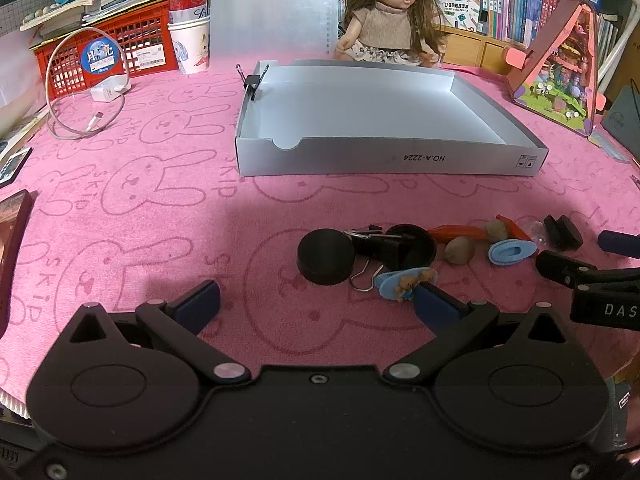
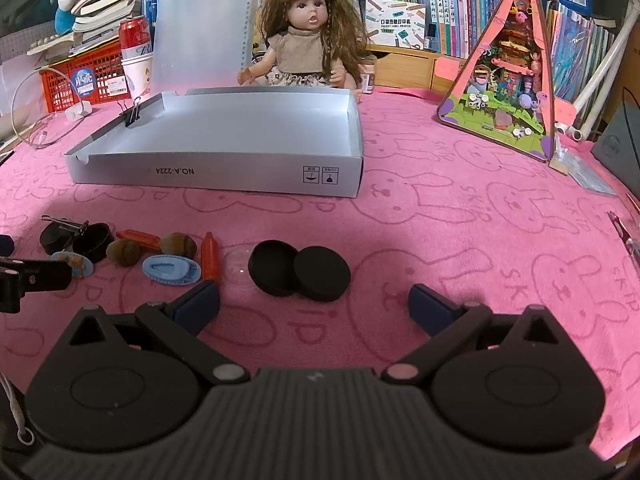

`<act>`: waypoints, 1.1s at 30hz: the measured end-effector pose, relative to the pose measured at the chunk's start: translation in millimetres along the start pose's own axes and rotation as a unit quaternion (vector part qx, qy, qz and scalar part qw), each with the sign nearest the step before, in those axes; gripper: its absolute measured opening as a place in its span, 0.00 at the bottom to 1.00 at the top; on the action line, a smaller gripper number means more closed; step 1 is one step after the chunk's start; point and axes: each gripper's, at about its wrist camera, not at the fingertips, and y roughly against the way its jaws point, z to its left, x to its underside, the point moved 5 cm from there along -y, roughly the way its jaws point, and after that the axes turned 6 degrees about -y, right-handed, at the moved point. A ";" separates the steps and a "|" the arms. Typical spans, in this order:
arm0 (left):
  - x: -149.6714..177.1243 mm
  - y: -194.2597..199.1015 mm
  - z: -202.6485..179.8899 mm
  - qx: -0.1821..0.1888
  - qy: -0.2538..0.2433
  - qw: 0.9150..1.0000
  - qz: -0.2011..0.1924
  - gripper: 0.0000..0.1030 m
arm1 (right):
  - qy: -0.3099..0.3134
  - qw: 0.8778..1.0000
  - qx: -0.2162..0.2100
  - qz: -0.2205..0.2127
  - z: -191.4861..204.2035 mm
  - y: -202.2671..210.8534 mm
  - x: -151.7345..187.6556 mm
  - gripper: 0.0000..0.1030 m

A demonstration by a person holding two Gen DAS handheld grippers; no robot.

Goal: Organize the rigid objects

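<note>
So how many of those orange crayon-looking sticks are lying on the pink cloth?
2. One orange stick lies end-on toward the right gripper, beside the blue oval clip. The other orange stick lies crosswise further left, between the two brown stones. None seem hidden.

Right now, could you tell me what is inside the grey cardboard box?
The grey cardboard box shows only bare floor; a binder clip grips its left wall. The strip behind the near wall is hidden in both views.
</note>
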 end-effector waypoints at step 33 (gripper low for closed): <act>-0.5 0.1 0.4 0.000 0.000 1.000 0.001 1.00 | -0.002 1.000 0.001 0.004 0.5 -0.6 -1.1 1.00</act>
